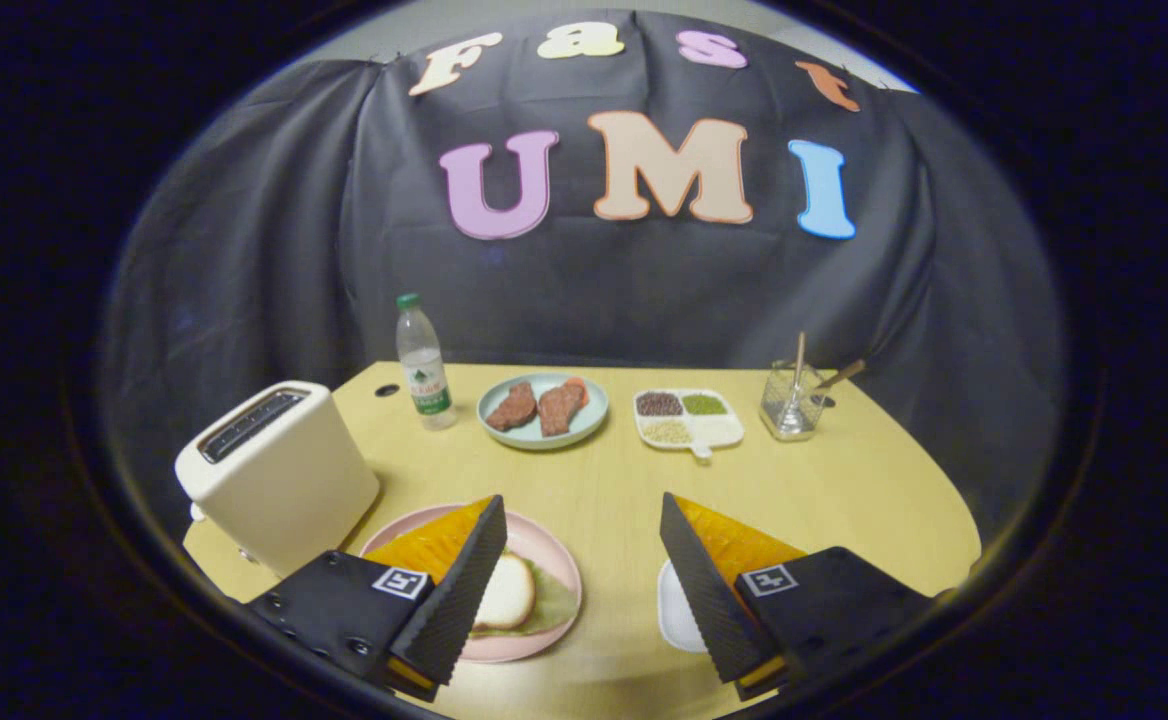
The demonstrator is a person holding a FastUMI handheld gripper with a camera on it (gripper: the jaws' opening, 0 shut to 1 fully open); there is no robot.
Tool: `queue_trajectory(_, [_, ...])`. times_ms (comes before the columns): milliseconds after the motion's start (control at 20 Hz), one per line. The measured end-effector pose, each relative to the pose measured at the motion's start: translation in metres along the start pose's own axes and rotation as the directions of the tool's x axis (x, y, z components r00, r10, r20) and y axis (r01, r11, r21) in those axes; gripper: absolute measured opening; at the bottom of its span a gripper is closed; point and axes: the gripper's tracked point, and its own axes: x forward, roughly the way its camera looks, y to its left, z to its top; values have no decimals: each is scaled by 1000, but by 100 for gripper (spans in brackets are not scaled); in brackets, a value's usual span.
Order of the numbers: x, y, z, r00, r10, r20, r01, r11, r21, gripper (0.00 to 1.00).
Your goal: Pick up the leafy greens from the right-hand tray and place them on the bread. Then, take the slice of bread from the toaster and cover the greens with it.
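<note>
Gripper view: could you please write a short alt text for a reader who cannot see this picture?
An open gripper hovers low over a yellow table, holding nothing; behind its left finger a pink plate holds a bread slice on leafy greens. A cream toaster stands left of the plate. Beyond are a water bottle, a plate of meat, a divided dish and a glass.

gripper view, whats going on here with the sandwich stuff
A hand-held gripper hovers open above a yellow table, holding nothing. Behind its left finger sits a pink plate with a slice of bread lying on top of leafy greens, so the sandwich looks assembled. A white tray shows partly behind the right finger. The toaster stands left of the plate. Farther back are a water bottle, a plate of meat, a divided dish of grains and a glass with utensils.
</note>
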Motion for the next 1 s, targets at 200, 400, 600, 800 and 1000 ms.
queue_trajectory(200, [-38,-25,64,986,-24,166,28,999,-20,97])
queue_trajectory(400, [-78,-48,117,950,-69,305,65,998,22,97])
queue_trajectory(600, [-117,-74,146,911,-130,392,98,990,101,97])
queue_trajectory(800, [-144,-100,147,885,-204,418,163,978,132,96])
queue_trajectory(1000, [-154,-116,142,875,-247,416,205,968,143,96])
